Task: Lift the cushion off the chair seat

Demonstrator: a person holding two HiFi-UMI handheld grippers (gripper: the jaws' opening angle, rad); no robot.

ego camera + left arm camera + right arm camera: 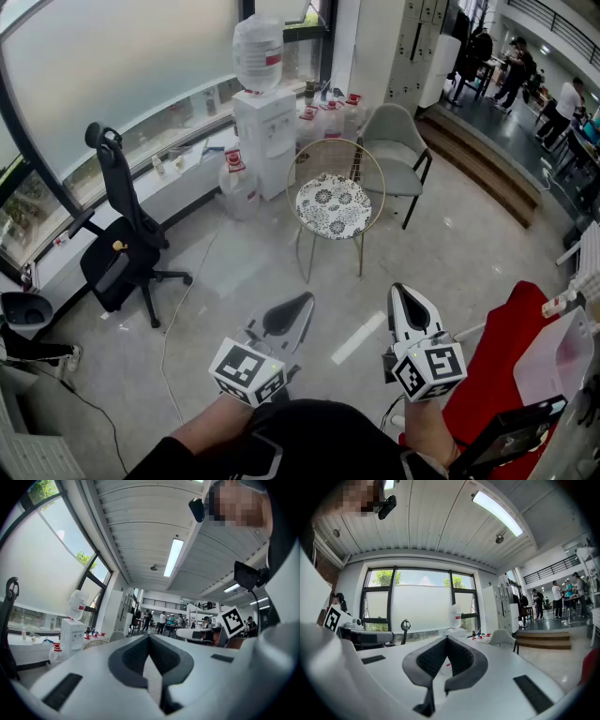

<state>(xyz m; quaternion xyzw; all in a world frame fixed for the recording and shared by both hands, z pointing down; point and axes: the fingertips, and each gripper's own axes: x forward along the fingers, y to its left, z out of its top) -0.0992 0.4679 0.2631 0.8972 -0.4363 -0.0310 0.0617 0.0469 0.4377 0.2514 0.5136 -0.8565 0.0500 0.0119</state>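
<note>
- Head view: the cushion (334, 205), round and white with a dark flower print, lies flat on the seat of the gold wire chair (361, 171) and covers it out to the rim. The chair stands on the floor (234, 272) towards the window side, between the water dispenser (264, 127) and a grey armchair (395, 150). A black office chair (122, 248) stands off to the left. The left gripper (300, 302) and the right gripper (403, 295) are held level, well apart from the cushion and pointing towards it. The cushion shows in this view alone.
- Left gripper view: the fingers (136, 656) of the left gripper (149, 638) meet at the tips with nothing between them. Beyond them are the water dispenser (72, 630) and, far off, people in an open hall. The right gripper's marker cube (232, 620) shows at the right.
- Right gripper view: the fingers (431, 658) of the right gripper (446, 640) are closed on nothing. Past them stand the water dispenser (454, 616), the grey armchair (502, 637) and the headrest of the black office chair (405, 625).
</note>
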